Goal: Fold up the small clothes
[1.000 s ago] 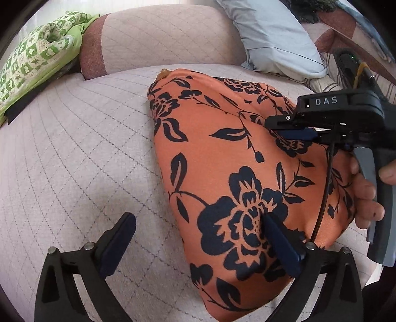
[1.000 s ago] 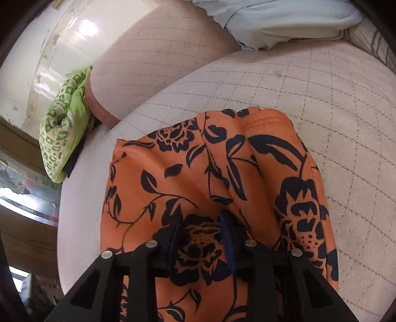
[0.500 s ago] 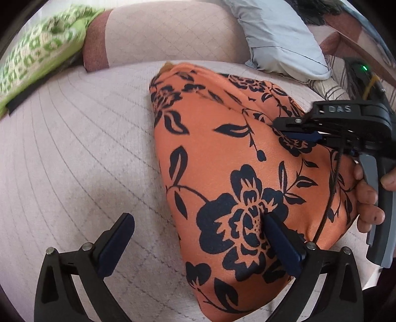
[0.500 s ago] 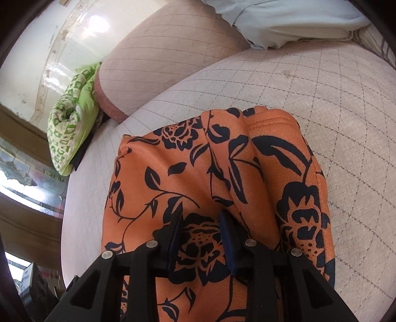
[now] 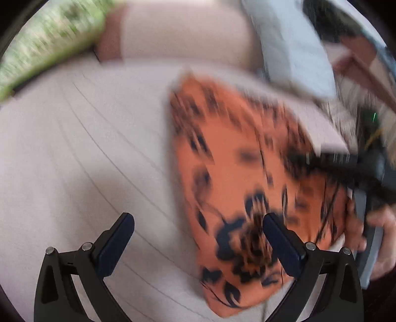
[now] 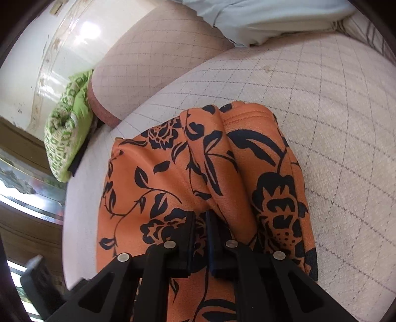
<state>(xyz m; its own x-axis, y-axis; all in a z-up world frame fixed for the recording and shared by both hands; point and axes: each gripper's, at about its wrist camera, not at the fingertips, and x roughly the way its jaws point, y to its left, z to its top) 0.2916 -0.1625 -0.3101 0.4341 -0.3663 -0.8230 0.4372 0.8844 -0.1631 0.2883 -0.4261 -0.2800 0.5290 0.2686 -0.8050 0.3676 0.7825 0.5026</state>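
Note:
An orange garment [image 5: 235,161] with black flowers lies bunched on a pale quilted sofa seat [image 5: 86,148]. My left gripper [image 5: 198,218] hangs open above it, one finger over the cloth's near part, the other over bare seat, and nothing is held. The left wrist view is motion-blurred. My right gripper [image 6: 201,215] is shut, its pads pinching a raised fold of the garment [image 6: 173,173] near the middle. In the left wrist view the right gripper [image 5: 346,168] reaches in from the right, held by a person's hand [image 5: 381,223].
A green patterned cloth [image 6: 66,138] lies at the seat's far left edge, seen too as the green cloth [image 5: 49,44]. A light blue pillow [image 6: 272,17] rests against the quilted back cushion [image 6: 153,62]. The seat [image 6: 334,123] stretches to the right.
The right jaws have closed from a loose gap onto a fold of the orange garment. The left gripper, still open, has lifted and shifted, blurring its view.

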